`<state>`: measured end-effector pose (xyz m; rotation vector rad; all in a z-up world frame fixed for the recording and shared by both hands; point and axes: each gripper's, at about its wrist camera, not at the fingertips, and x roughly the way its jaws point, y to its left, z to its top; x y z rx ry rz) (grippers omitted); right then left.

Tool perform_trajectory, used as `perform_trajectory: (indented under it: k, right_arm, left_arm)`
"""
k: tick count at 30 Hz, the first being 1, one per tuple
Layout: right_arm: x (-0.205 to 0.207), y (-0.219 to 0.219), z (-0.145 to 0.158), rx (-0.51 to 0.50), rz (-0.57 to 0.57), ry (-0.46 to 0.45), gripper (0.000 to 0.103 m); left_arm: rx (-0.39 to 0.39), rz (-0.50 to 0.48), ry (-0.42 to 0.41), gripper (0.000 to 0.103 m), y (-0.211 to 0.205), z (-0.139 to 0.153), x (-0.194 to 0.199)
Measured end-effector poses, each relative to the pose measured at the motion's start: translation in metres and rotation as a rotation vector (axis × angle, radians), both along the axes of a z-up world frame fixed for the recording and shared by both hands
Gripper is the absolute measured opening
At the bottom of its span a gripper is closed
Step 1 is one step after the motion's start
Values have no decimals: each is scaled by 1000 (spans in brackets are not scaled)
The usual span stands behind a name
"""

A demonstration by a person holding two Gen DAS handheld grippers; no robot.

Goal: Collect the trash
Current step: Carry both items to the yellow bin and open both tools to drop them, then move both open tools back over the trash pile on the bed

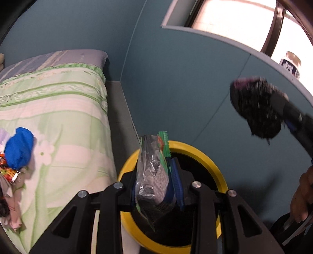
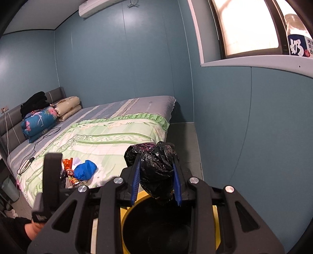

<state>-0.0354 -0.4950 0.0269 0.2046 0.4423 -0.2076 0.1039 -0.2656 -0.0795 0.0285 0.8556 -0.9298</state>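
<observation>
Small room w/ blue walls. The bin (image 1: 213, 168), black inside w/ a yellow rim, stands on the grey floor (image 2: 183, 140) by the foot of the bed (image 2: 109, 134). The bed is just left of the bin and has a green flower quilt on top. A window (image 2: 244, 29) is high up to the right of the bin, and a white bottle (image 2: 298, 42) w/ a blue label stands on its sill.

Left tongs (image 1: 156, 175) are closed on a clear plastic wrapper (image 1: 152, 172) w/ a green edge, held right over the bin's opening. Right tongs (image 2: 157, 175) are closed on a scrunched black plastic bag (image 2: 156, 164), also above the bin rim.

More trash is on the quilt, left of the bin: a blue crumpled bag (image 2: 86, 169), a red-orange snack wrapper (image 2: 67, 163) and some white paper bits.

Only the right wrist view shows the far end of the bed: grey headboard, a folded blue flower blanket (image 2: 39, 123), beige pillows, black clothes on top, a black cable on the sheet, plus an air con (image 2: 97, 6) high on the wall. It also shows the left tongs' back at the bin's left. Only the left wrist view shows the black bag from the side, blurry, up and right of the bin, and a hand (image 1: 302, 197) on the right tongs' handle.
</observation>
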Motion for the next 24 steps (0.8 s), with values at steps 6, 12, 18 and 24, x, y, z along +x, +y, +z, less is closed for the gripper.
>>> perform_trajectory:
  k: [6, 12, 18, 24]
  right_arm:
    - [-4, -10, 0, 26, -6, 6, 28]
    - [-1, -16, -1, 33, -17, 18, 34]
    - [-5, -23, 2, 51, -64, -4, 58]
    - [-14, -23, 9, 37, -92, -48, 64]
  left_arm:
    - [11, -54, 27, 28, -14, -11, -12]
    - [-15, -55, 54, 36, -10, -16, -11]
    - [-59, -14, 35, 81, 1, -15, -12]
    - [-78, 29, 16, 85, 16, -5, -7]
